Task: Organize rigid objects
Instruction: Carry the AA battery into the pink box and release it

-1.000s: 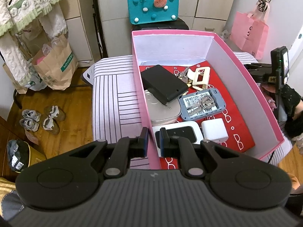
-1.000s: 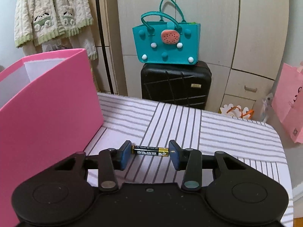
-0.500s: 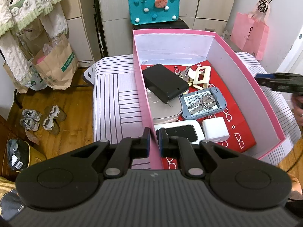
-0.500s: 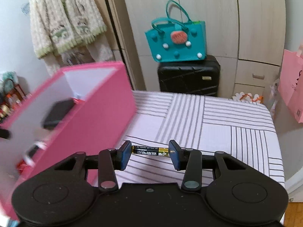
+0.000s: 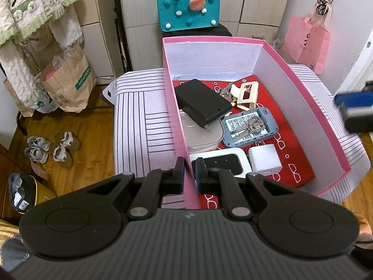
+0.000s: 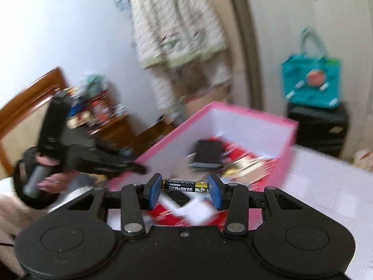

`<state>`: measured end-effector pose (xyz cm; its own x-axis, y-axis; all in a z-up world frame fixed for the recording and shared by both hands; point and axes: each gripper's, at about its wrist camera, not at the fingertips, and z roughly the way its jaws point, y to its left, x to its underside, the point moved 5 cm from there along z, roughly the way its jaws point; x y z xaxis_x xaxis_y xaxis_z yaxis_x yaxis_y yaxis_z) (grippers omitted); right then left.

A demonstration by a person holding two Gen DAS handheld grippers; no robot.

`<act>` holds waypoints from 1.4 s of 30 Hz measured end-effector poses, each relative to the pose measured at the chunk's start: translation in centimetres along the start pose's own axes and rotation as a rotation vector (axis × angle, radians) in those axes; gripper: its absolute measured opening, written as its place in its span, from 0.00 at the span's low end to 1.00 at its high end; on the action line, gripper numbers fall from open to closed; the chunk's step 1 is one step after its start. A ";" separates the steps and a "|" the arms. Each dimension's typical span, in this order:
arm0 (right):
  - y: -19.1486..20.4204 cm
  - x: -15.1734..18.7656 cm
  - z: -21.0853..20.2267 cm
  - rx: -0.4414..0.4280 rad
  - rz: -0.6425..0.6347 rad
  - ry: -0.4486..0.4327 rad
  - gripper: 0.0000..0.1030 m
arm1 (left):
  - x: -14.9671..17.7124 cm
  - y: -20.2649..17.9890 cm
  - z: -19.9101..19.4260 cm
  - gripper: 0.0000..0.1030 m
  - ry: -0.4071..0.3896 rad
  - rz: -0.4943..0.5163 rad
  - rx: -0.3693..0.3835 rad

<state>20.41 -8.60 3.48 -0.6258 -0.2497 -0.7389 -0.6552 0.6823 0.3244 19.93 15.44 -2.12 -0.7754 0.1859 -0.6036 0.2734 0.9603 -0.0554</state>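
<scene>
A pink box (image 5: 173, 116) lined in red sits on the striped cushion (image 5: 139, 121). It holds a black case (image 5: 201, 103), a grey-blue device (image 5: 249, 127) with keys on it, a white charger cube (image 5: 264, 159), a cream clip (image 5: 247, 94) and a white router (image 5: 223, 161). My left gripper (image 5: 190, 173) is shut on the box's left wall near the front corner. My right gripper (image 6: 184, 189) is shut end to end on a black and gold battery (image 6: 184, 186), raised above the box's (image 6: 244, 126) right rim. It shows blurred at the right edge (image 5: 356, 109) of the left wrist view.
A teal felt bag (image 5: 188, 9) stands on a black suitcase (image 6: 319, 128) behind the cushion. A pink paper bag (image 5: 305, 42) is at the back right. Paper bags (image 5: 67, 79) and small shoes (image 5: 51, 148) lie on the wooden floor to the left. A hand (image 6: 46, 163) holds the left gripper.
My right gripper has risen off the cushion with the battery and swung left, toward and over the pink box. The left gripper has kept its hold on the box wall.
</scene>
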 end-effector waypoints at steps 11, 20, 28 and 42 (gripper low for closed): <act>-1.1 0.1 10.7 -0.106 0.185 0.320 0.47 | 0.2 0.3 -0.1 0.09 -0.008 -0.014 0.018; -2.8 1.2 16.4 -0.003 0.213 0.430 0.47 | 0.2 0.3 -0.2 0.09 0.000 0.001 0.031; -3.8 1.0 14.6 -0.007 0.292 0.364 0.52 | 0.3 0.3 -0.2 0.10 -0.005 -0.006 0.038; -1.4 1.3 5.7 0.033 0.049 0.134 0.54 | 0.3 0.5 -0.1 0.10 -0.006 -0.021 0.043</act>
<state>22.89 -5.99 -1.30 -0.7091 -0.3033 -0.6366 -0.6094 0.7178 0.3368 19.80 15.96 -2.22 -0.7776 0.1646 -0.6069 0.2814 0.9542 -0.1017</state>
